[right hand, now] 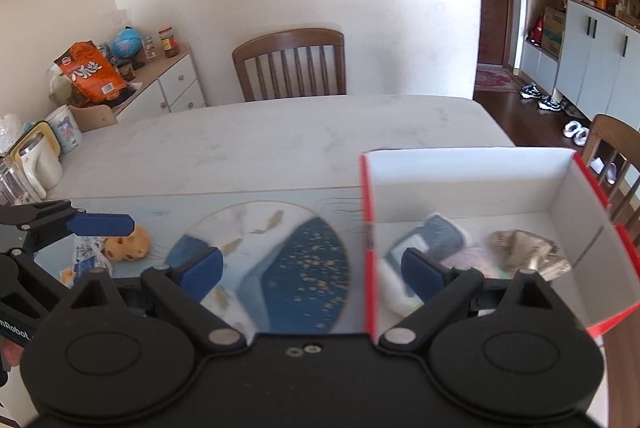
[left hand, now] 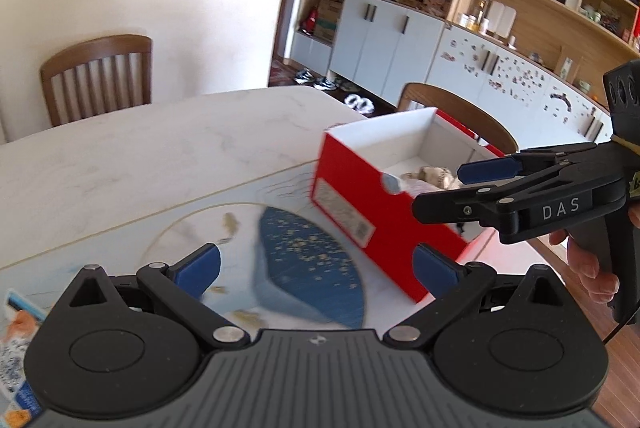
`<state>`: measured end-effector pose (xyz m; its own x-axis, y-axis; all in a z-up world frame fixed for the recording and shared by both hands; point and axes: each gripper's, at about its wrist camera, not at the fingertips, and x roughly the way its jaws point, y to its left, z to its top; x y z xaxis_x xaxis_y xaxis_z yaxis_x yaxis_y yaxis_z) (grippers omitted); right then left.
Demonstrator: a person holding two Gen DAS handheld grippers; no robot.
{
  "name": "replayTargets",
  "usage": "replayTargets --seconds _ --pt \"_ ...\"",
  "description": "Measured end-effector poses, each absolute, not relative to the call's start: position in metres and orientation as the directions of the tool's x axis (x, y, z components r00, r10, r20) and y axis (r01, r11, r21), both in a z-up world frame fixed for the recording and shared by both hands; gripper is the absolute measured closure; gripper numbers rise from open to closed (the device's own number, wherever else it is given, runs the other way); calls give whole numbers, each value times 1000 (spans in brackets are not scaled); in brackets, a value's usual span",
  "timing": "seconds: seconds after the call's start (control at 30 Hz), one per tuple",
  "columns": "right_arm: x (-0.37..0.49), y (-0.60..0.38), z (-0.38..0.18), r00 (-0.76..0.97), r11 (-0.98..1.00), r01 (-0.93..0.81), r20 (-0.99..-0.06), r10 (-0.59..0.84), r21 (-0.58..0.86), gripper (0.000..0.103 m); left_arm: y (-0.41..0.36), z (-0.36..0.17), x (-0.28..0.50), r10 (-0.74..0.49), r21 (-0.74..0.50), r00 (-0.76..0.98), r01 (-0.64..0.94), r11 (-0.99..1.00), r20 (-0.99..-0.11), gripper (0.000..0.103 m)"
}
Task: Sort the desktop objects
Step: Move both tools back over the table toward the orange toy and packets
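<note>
A red box (right hand: 370,248) with a white inside stands on the right of a blue and white mat (right hand: 280,228). In it lie a blurred blue and white thing (right hand: 434,234), a pale purple item (right hand: 476,260) and a crumpled beige item (right hand: 524,246). My right gripper (right hand: 312,268) is open, with its jaws either side of the box's near wall. My left gripper (left hand: 318,268) is open over the mat (left hand: 304,256), with nothing in it, left of the box (left hand: 360,212). An orange holed toy (right hand: 128,248) and a printed packet (right hand: 82,262) lie on the mat's left.
The pale table (right hand: 280,132) runs far back. A wooden chair (right hand: 290,64) stands behind it, another (left hand: 460,108) beyond the box. A kettle (right hand: 38,160) and a mug (right hand: 66,128) stand at the table's left edge. Cabinets line the right wall.
</note>
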<state>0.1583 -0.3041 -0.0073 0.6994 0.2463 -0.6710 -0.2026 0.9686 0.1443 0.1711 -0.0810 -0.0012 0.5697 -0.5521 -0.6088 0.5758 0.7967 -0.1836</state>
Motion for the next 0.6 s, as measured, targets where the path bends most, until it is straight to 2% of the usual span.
replayTargets --seconds 0.6 --pt "177 -193 -21 659 938 -318 -679 322 137 7 29 -22 162 -418 -138 685 426 894 -597 0"
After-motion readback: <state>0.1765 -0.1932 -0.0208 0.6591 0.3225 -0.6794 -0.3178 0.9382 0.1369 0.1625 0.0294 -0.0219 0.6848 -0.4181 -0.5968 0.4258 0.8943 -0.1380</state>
